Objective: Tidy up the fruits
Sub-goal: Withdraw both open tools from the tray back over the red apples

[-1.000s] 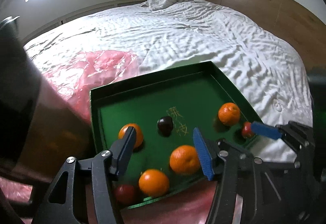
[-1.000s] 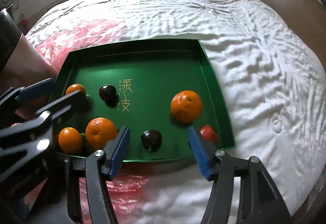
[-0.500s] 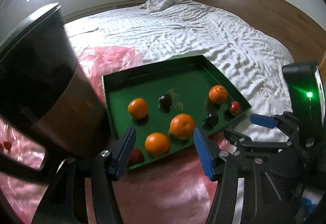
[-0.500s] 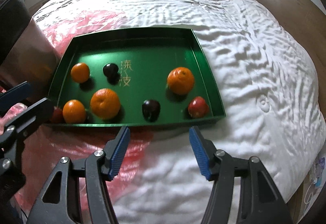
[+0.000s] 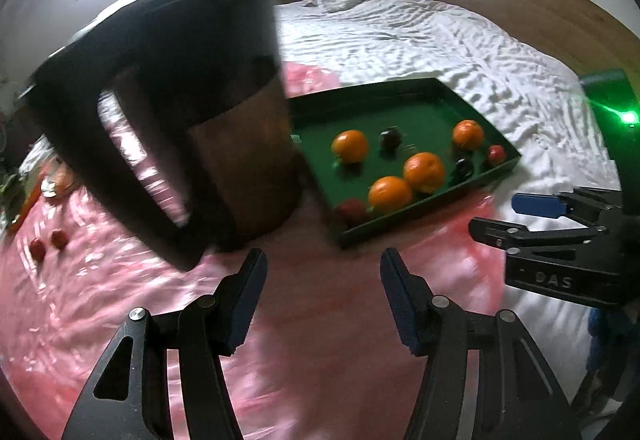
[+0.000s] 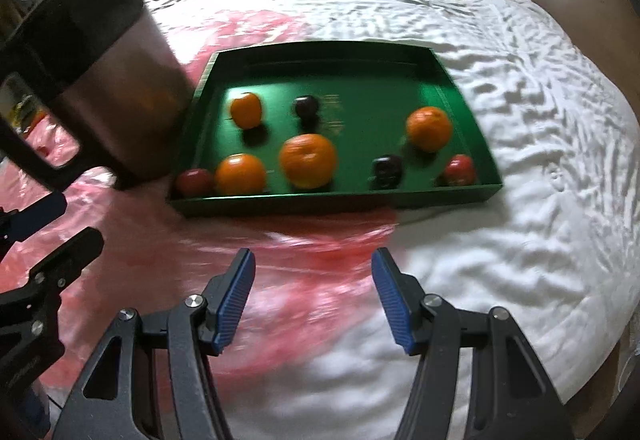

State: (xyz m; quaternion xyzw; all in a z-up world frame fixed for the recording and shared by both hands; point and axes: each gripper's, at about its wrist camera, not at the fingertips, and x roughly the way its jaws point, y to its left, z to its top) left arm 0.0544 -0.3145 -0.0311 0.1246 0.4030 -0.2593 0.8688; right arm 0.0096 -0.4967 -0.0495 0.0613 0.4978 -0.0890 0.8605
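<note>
From the right wrist view, going left to right: a dark jug stands at ten o'clock on pink plastic sheeting, just beside the green tray at twelve o'clock on the white bed. In the tray lie a red fruit, four oranges, the biggest orange near the middle, two dark plums and another red one at the right corner. The tray's long axis runs nine to three. The oranges look firm, round and prone to rolling, best pinched across the middle; the plums look softer and want a gentle squeeze. The left gripper and right gripper both hang empty, jaws apart, short of the tray.
</note>
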